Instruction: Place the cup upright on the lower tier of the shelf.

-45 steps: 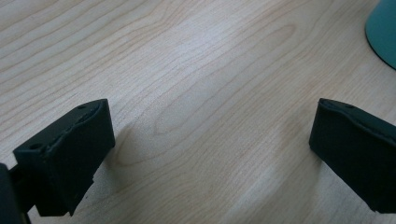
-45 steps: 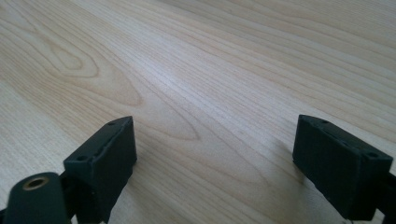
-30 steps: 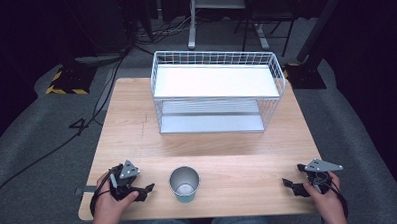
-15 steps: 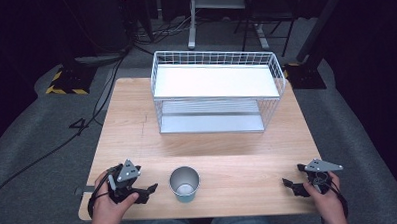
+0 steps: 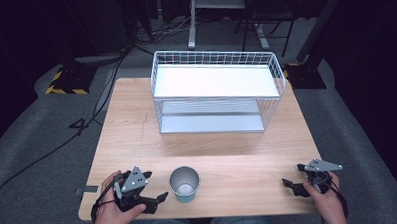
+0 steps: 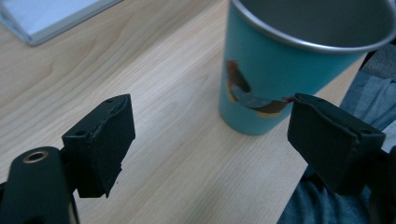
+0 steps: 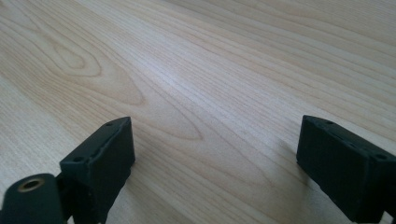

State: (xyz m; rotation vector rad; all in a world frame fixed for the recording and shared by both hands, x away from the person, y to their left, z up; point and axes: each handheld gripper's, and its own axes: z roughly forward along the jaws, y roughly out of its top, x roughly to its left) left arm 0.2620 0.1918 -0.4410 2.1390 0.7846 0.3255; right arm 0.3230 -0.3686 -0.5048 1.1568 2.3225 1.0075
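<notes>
Near the front edge of the wooden table (image 5: pixel 127 124), an upright teal cup (image 5: pixel 184 183) with a metal rim and a printed figure on its wall stands slightly left of centre; the left gripper (image 5: pixel 151 190), held in the person's left hand (image 5: pixel 110 207), lies just beside the cup on its left, jaws spread wide and grasping nothing, one jaw close to the cup wall without touching; the right gripper (image 5: pixel 295 178) rests well apart at the front right corner, jaws likewise released over bare wood; a white wire rack (image 5: pixel 217 91) with two shelves occupies the far half of the table.
</notes>
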